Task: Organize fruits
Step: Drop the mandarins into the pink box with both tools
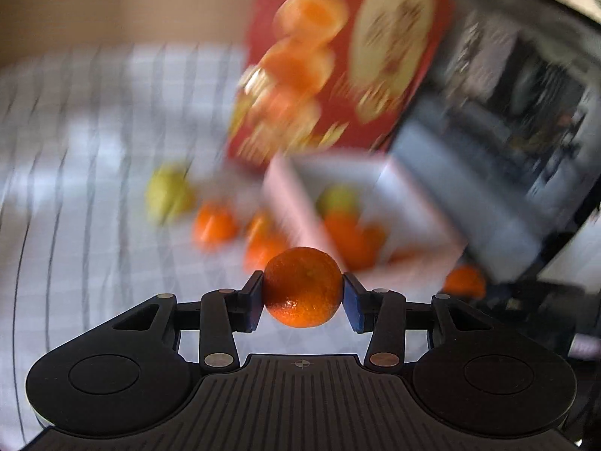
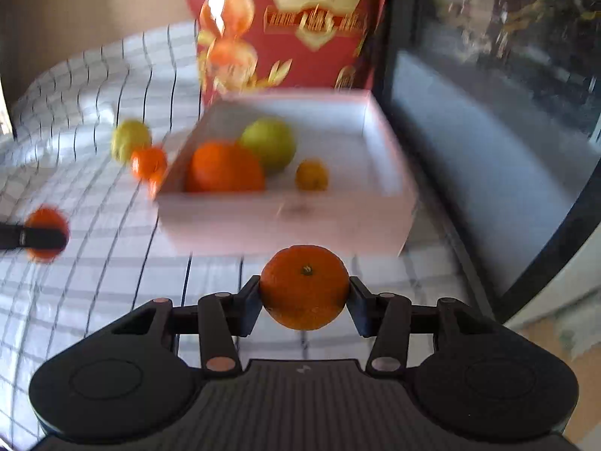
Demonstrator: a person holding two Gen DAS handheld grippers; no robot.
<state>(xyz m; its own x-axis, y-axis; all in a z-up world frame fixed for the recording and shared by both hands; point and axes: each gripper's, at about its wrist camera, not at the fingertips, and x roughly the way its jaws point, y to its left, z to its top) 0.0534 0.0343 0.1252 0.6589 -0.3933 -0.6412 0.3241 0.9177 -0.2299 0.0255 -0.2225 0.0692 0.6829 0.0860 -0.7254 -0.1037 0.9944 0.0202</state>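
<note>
At centre of each wrist view, left gripper (image 1: 303,297) and right gripper (image 2: 305,296) each clamp a mandarin, left mandarin (image 1: 302,288) and right mandarin (image 2: 305,288), apparently for carrying to the white box (image 2: 285,221) at 12 o'clock on the table (image 2: 112,282).

Left gripper (image 1: 303,293) clamped on mandarin, angled down; right gripper (image 2: 305,288) likewise.
</note>
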